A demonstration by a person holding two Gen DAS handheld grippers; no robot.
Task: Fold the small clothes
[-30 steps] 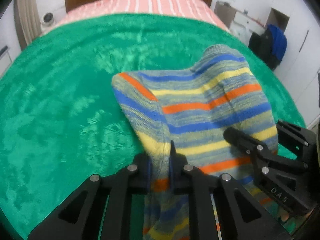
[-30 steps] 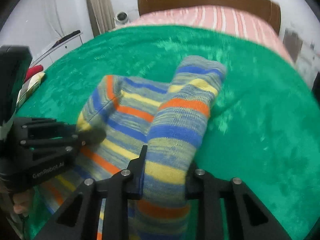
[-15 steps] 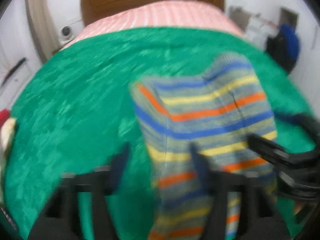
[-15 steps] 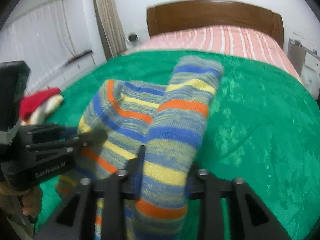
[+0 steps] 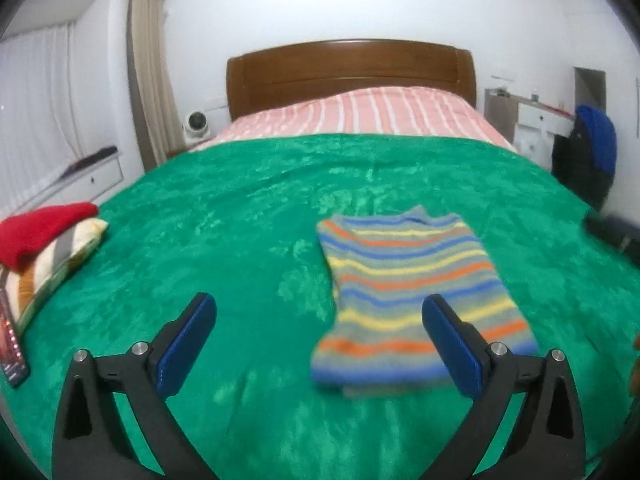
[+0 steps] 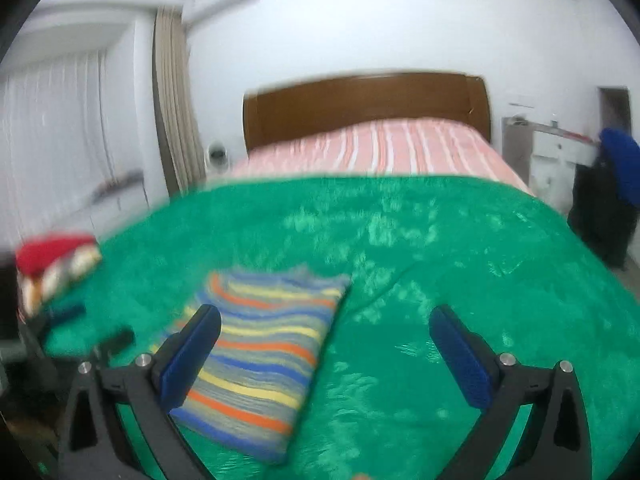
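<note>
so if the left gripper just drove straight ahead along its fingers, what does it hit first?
Probably the green blanket, just left of the folded striped sweater. The left gripper is open, pointing down at the bed; its right finger overlaps the sweater, so that might brush it. Depth is unclear.

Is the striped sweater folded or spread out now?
Folded. The striped sweater lies as a compact rectangle on the green blanket, with no sleeves sticking out and doubled layers at its near edge.

The left hand-held gripper, jaws just opened wide and empty, is hovering over the green blanket while the folded striped sweater is lying flat toward the bed's right edge.
</note>
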